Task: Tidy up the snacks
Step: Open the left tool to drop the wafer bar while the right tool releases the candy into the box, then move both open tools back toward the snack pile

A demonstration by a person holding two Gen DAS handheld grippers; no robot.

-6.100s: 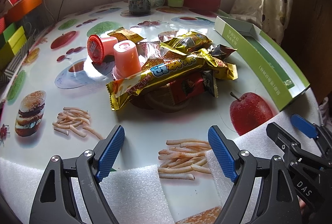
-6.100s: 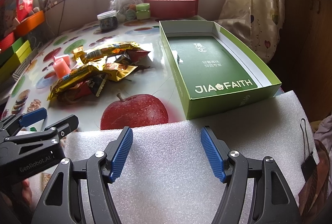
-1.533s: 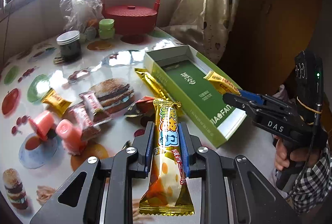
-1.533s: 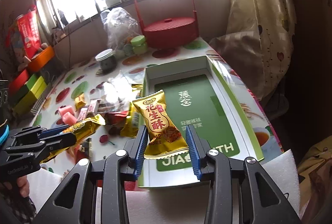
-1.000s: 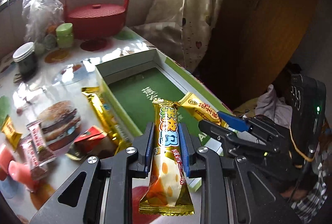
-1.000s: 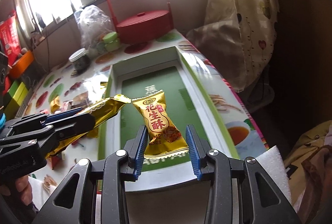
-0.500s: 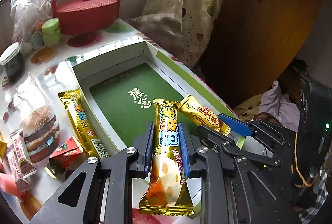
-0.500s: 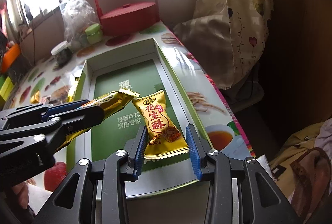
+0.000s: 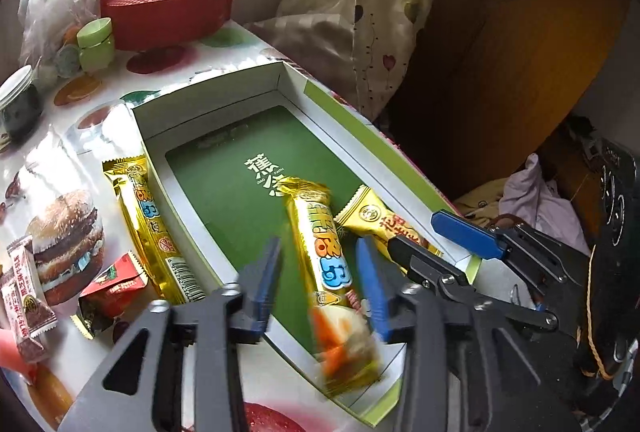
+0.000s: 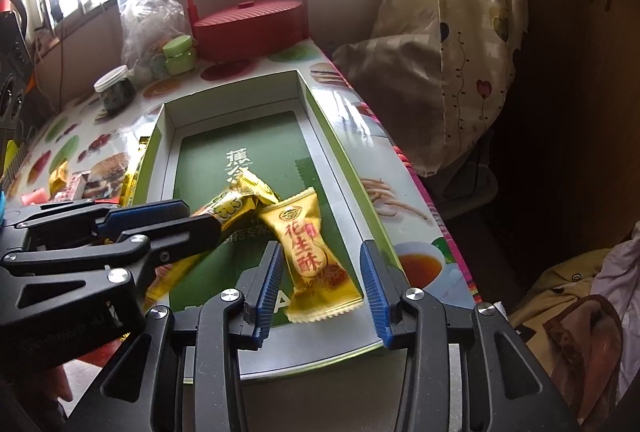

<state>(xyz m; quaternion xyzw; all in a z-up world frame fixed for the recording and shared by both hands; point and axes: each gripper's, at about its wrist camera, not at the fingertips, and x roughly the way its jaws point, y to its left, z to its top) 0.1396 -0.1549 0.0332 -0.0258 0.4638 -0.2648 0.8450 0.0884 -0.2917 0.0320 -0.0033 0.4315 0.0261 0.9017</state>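
The green box (image 9: pixel 224 187) (image 10: pixel 168 159) lies open on the table. My left gripper (image 9: pixel 318 276) is open above its near end; a long gold snack bar (image 9: pixel 324 268) (image 10: pixel 224 211) lies loose between the spread fingers, blurred and tilted into the box. My right gripper (image 10: pixel 322 272) is open too; a gold peanut candy packet (image 10: pixel 310 252) (image 9: pixel 380 224) lies between its fingers, inside the box next to the bar.
Outside the box to the left lie another gold bar (image 9: pixel 148 224), a red packet (image 9: pixel 112 288) and small brown packets (image 9: pixel 24 296). A red basket (image 10: pixel 248 19), green jars (image 10: pixel 178 53), a dark jar (image 10: pixel 114 87) and a plastic bag stand at the back. A curtain hangs right.
Both grippers have opened. The gold bar and the peanut candy packet have slipped free of the fingers and dropped toward the box floor. Both grippers moved closer over the box.
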